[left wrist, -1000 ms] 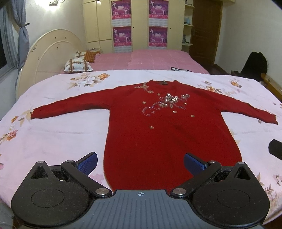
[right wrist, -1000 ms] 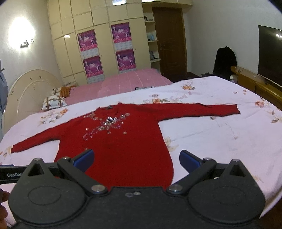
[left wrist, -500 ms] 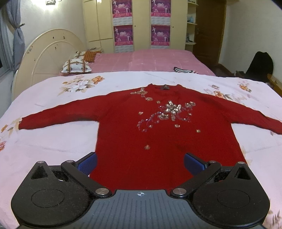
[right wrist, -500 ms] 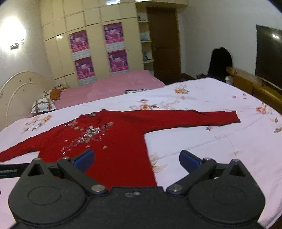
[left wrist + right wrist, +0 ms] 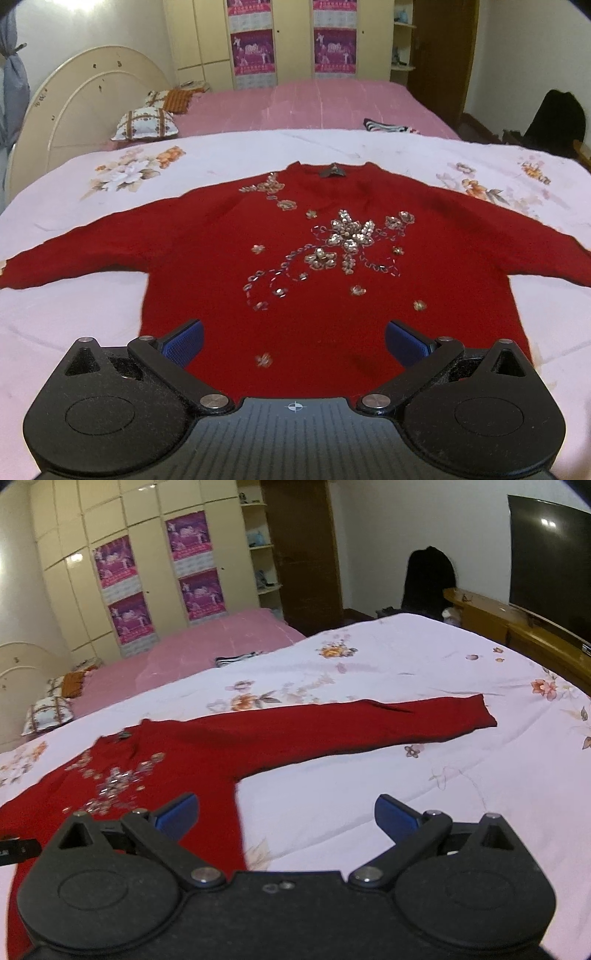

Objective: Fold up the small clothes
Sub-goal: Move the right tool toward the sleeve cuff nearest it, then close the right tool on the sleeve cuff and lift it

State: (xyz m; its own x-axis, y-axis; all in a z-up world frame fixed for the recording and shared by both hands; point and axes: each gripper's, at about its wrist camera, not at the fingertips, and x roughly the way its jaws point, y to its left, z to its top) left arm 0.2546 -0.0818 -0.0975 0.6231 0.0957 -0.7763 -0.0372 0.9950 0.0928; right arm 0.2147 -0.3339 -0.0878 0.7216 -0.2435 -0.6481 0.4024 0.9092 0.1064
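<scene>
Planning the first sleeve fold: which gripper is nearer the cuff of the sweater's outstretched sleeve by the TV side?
Right. The right gripper hangs open beside the red sweater's body, facing that cuff. The left gripper is open over the sweater's lower body, that cuff out of its frame.

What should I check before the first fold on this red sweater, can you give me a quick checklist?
1. Red sweater lying flat, front up on the floral sheet: ok.
2. Both sleeves spread out: right sleeve ok; left sleeve runs past the frame edge, cuff cannot tell.
3. Left tool open and holding nothing: ok.
4. Right tool open and holding nothing: ok.
5. Bottom hem smooth: cannot tell, hidden behind the tools.
6. Nothing lying on the sweater: ok.
</scene>
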